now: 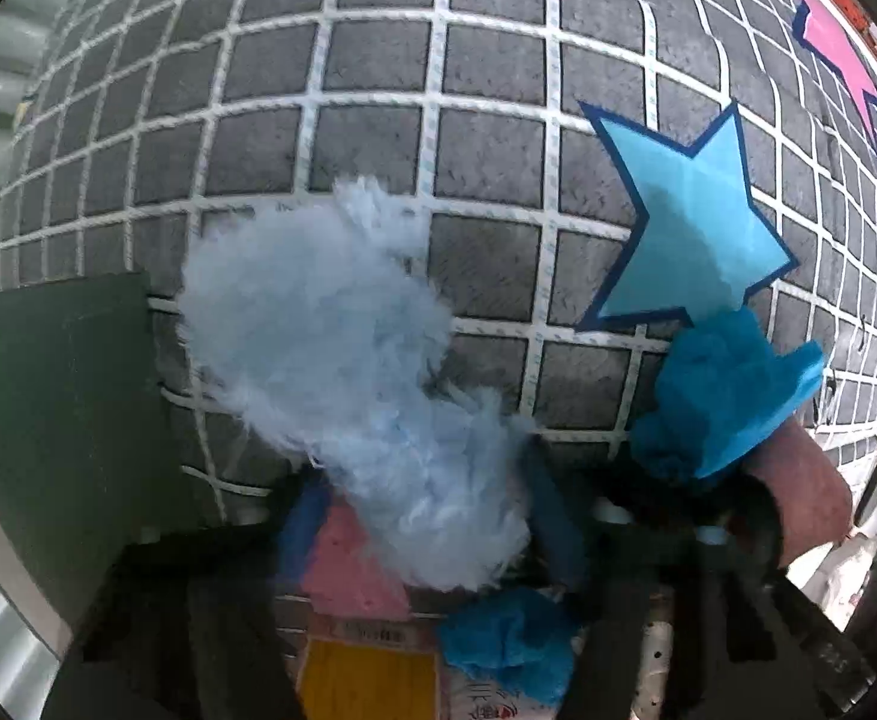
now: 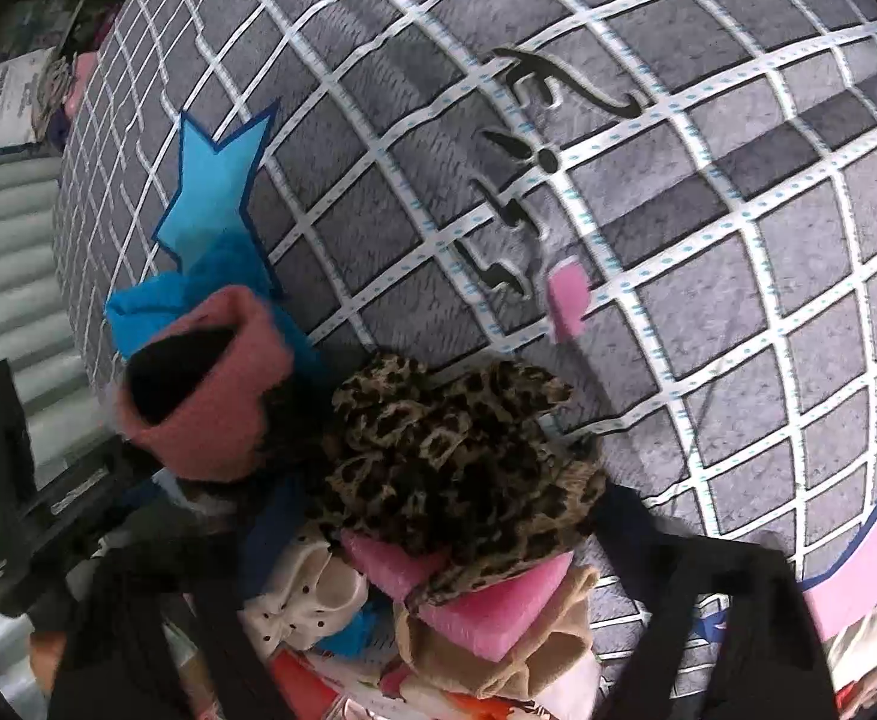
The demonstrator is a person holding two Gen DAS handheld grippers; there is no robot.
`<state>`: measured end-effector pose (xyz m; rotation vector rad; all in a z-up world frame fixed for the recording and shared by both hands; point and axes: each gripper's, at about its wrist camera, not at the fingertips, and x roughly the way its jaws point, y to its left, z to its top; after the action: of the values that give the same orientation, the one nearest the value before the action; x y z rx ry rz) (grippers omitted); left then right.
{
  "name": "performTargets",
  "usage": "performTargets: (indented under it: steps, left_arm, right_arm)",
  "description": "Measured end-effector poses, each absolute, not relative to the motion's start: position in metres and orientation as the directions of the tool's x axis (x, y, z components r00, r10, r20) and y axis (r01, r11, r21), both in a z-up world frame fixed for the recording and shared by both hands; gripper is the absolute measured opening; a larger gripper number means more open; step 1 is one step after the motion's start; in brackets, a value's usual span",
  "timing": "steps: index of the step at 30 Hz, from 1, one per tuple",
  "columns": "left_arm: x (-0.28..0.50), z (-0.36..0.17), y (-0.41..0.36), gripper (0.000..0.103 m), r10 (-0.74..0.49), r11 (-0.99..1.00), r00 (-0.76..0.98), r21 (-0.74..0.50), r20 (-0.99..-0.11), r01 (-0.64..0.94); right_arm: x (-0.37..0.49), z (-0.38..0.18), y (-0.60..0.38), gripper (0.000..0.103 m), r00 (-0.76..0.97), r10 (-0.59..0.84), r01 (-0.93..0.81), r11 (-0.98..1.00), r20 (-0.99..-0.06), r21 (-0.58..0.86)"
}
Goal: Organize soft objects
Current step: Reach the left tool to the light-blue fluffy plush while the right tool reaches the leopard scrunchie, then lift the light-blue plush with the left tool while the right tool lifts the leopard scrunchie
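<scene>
Fluff fills the left wrist view: a pale blue fluffy piece [image 1: 342, 354] sits between the dark fingers of the left tool [image 1: 414, 516], whose jaws look pressed onto its lower end, over a grey quilt [image 1: 378, 90] with a white grid and a light blue star [image 1: 696, 228] printed on it. Just right of the star's lower point lies a crumpled blue cloth [image 1: 720, 396], touching a rolled pink sock [image 1: 798, 480]. Under the fluff show a pink sponge [image 1: 348, 564] and another blue wad [image 1: 510, 642]. In the right wrist view, the right tool [image 2: 456, 480] holds a leopard-print cloth [image 2: 444, 450] bunched between its jaws, which stand partly apart around it; whether the pads truly press it I cannot tell. Beneath it lie a pink foam block [image 2: 486, 606], a tan cloth [image 2: 498, 660] and a cream dotted bow [image 2: 300, 594].
</scene>
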<state>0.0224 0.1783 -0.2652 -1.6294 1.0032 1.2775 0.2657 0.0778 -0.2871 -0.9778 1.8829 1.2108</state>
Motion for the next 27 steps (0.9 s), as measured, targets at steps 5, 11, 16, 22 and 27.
performTargets:
  steps: [5, 11, 16, 22, 27]
  left_arm:
    - [0.027, -0.294, 0.167, 0.028, -0.090, -0.340, 0.163, -0.124, -0.983, -0.932]
    - [0.018, -0.299, 0.159, 0.026, -0.019, -0.310, 0.084, -0.074, -0.996, -0.948]
    - [0.030, -0.305, 0.150, 0.026, 0.068, -0.263, 0.073, -0.088, -0.995, -0.961]
    - [0.056, -0.309, 0.134, 0.026, 0.138, -0.196, 0.077, -0.103, -0.987, -0.975]
    - [0.080, -0.305, 0.115, 0.026, 0.175, -0.148, 0.082, -0.108, -0.981, -0.983]
  right_arm:
    - [0.263, -0.284, 0.080, 0.056, -0.473, -0.227, -0.874, 0.242, -0.851, 0.421]
    - [0.290, -0.269, 0.077, 0.047, -0.497, -0.194, -0.861, 0.231, -0.846, 0.453]
    - [0.310, -0.246, 0.078, 0.047, -0.515, -0.160, -0.849, 0.228, -0.842, 0.476]
    - [0.321, -0.224, 0.074, 0.047, -0.514, -0.113, -0.850, 0.203, -0.850, 0.487]
    - [0.335, -0.203, 0.074, 0.047, -0.493, -0.077, -0.865, 0.148, -0.867, 0.479]
